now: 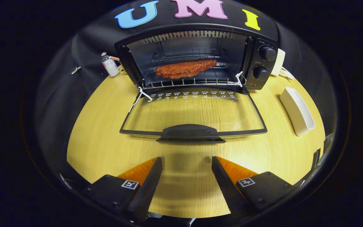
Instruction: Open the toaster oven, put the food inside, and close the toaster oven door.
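Two fingers (pixel 187 164) spread wide, holding nothing, above the counter (pixel 99 142) just short of the door handle (pixel 190 130). Food (pixel 186 68) already lies on the rack inside the toaster oven (pixel 197 60). Door (pixel 194 113) lies flat; best lifted squarely from under the handle's centre, then swung shut.

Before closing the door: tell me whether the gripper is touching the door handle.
Apart. In the gripper view the gripper is open, and bare table shows between its fingertips and the door handle just ahead.
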